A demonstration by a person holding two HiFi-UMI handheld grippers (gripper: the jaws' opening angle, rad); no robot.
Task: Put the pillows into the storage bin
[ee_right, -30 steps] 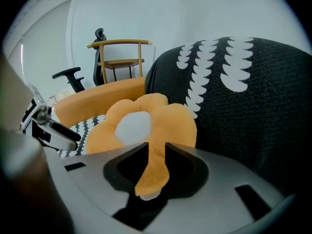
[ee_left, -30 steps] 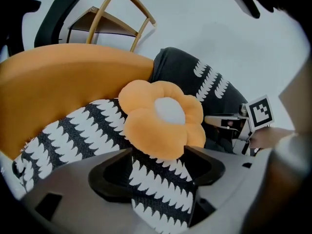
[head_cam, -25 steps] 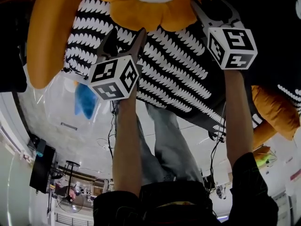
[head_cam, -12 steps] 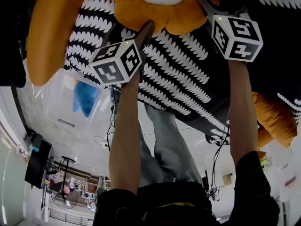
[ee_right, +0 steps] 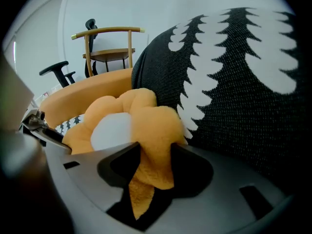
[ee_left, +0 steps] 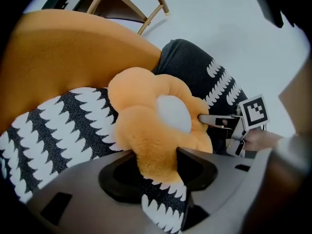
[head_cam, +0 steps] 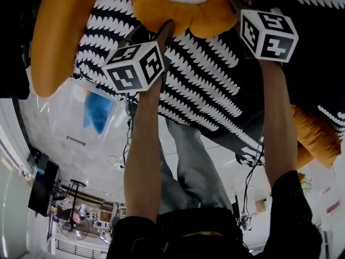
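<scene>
Jaws just closing, the left gripper (ee_left: 152, 161) and right gripper (ee_right: 155, 156) clamp opposite petals of the orange flower-shaped plush pillow (head_cam: 161, 11) stretched left-to-right between them.

An orange flower pillow (head_cam: 178, 9) with a white centre, a black pillow (head_cam: 210, 85) patterned in white toothed rows and a plain orange pillow (head_cam: 56, 36) are shown.

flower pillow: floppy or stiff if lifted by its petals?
Likely floppy: a petal of the flower pillow folds and bunches between the jaws of the right gripper, which have just been closing on it. The left gripper has just closed on another petal, so the middle may sag between them. Probably light for its size: it looks puffy, plush and stuffed.
</scene>
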